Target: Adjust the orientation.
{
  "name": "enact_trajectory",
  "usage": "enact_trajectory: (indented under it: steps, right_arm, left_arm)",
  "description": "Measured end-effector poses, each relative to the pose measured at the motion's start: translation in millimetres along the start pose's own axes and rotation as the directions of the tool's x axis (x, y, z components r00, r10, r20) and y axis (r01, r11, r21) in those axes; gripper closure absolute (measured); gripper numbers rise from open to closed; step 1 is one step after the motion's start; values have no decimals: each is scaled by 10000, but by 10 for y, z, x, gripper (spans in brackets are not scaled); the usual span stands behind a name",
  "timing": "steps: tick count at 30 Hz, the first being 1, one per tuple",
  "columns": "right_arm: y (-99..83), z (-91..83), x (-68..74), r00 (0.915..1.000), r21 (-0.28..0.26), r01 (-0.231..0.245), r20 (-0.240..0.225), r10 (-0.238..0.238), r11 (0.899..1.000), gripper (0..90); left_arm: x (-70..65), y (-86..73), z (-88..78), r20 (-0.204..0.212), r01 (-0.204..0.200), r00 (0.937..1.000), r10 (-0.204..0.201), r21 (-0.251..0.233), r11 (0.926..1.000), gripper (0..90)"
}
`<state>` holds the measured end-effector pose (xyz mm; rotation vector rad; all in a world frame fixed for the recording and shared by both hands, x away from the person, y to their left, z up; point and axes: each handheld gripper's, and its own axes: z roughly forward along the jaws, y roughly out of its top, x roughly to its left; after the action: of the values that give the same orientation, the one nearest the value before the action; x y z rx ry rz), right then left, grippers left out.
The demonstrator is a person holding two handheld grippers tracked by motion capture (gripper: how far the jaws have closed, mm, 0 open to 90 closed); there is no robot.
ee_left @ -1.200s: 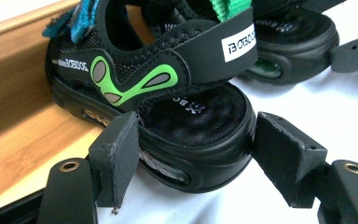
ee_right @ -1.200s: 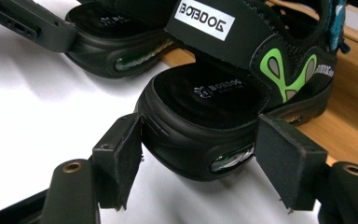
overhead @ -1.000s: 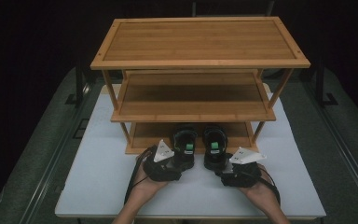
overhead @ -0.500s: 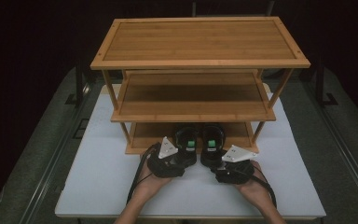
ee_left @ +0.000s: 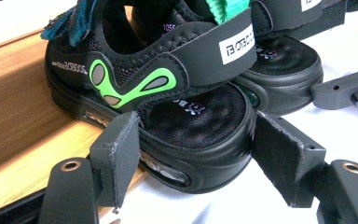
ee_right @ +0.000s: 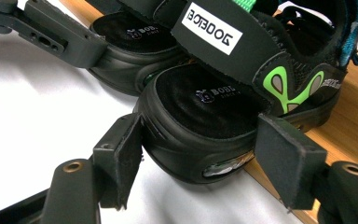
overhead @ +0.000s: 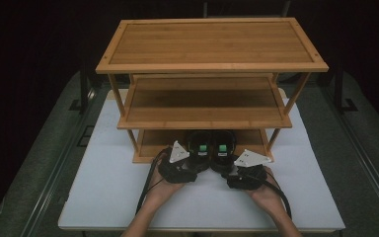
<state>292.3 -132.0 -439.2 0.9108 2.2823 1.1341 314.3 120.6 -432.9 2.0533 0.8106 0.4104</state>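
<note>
Each gripper, left gripper [ee_left: 193, 161] and right gripper [ee_right: 200, 161], is holding its jaws wide around a black sandal's heel, left sandal [ee_left: 168, 93] and right sandal [ee_right: 233, 88], at the wooden rack [overhead: 209, 44].

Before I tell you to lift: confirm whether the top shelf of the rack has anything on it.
No. The top shelf of the rack is bare wood; both sandals sit at the bottom shelf.

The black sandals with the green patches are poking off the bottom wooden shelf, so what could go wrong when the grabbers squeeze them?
1. Each black sandal's rounded rubber heel sits between open jaws, which stand beside only the heel's curve; they might slide off.
2. The heels overhang the bamboo rack's bottom shelf above the white table, so a bump may tip a sandal off.
3. The left gripper and right gripper are close; they could knock together.
</note>
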Motion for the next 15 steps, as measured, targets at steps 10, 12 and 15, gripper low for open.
enact_trajectory:
  steps: [10, 12, 15]
  right_arm:
    - [-26, -69, 71, 9976, 320, -395, 588, 376, 9987, 381]
    - [-45, -117, 80, 9962, 145, -595, 652, 584, 9981, 401]
    - [-75, -168, 84, 9918, 115, -1144, 588, 1135, 9934, 488]
  left_arm:
    - [-44, -43, -111, -15, 334, 9994, -334, 211, 9992, 309]
    - [-49, -74, -155, 158, 526, 9985, -530, 221, 9984, 360]
    - [-79, -113, -202, 258, 715, 9971, -720, 178, 9973, 464]
